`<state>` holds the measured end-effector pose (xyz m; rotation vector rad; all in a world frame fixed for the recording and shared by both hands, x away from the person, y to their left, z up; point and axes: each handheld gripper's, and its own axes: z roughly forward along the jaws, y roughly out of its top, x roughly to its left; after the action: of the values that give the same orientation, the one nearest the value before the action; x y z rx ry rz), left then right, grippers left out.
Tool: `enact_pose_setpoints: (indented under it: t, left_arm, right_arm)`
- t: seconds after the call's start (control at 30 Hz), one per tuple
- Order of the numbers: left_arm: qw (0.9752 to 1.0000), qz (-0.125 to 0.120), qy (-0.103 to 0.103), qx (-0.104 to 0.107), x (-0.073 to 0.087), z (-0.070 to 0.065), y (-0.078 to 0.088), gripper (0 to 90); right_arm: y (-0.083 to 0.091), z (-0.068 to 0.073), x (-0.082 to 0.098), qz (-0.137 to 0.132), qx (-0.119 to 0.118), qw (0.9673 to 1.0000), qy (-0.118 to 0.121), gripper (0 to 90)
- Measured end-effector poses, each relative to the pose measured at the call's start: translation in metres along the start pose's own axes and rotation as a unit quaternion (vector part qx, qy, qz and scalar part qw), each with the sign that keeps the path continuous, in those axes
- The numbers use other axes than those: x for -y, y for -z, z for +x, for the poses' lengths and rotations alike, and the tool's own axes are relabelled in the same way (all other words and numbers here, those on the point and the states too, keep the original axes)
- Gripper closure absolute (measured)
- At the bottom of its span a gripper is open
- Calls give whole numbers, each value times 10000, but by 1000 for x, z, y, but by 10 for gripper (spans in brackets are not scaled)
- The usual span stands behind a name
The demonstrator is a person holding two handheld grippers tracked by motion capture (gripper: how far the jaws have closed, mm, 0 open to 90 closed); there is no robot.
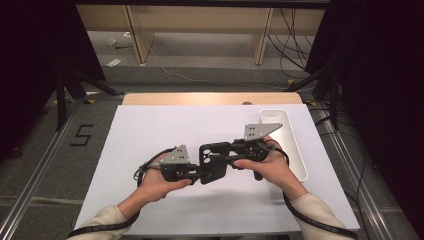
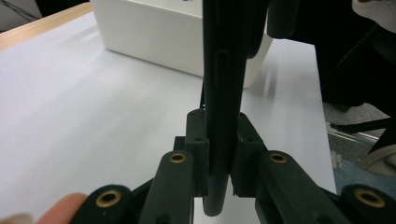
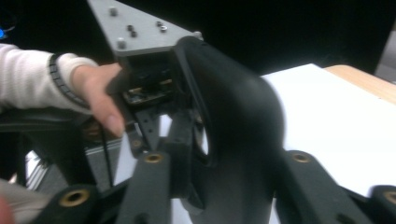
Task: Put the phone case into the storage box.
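Observation:
A black flat part with holes hangs above the middle of the white table, between two grippers that face each other. My left gripper reaches in from the left. In the left gripper view the part stands edge-on, and my left gripper is shut on its lower end, both pads pressed to its faces. My right gripper comes from the right. In the right gripper view the part is blurred and lies between the jaws of my right gripper; it hides the pads.
A long white tray lies along the table's right side, just behind the right hand; its wall also rises in the left gripper view. A wooden strip runs along the far edge. Cables trail from both grippers.

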<state>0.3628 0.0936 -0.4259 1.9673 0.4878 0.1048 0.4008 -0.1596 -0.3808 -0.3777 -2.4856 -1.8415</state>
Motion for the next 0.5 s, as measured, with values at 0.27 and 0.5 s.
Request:
enact_pose_setpoints:
  t: [0.27, 0.5]
  left_arm:
    - [9993, 27, 167, -325, -3, -4, 0, 799]
    - [9971, 29, 255, -710, -5, -6, 0, 798]
  right_arm:
    - [-3, -2, 1, -200, 455, 9987, -108, 342]
    - [1, -1, -1, -415, 839, 9955, -169, 256]
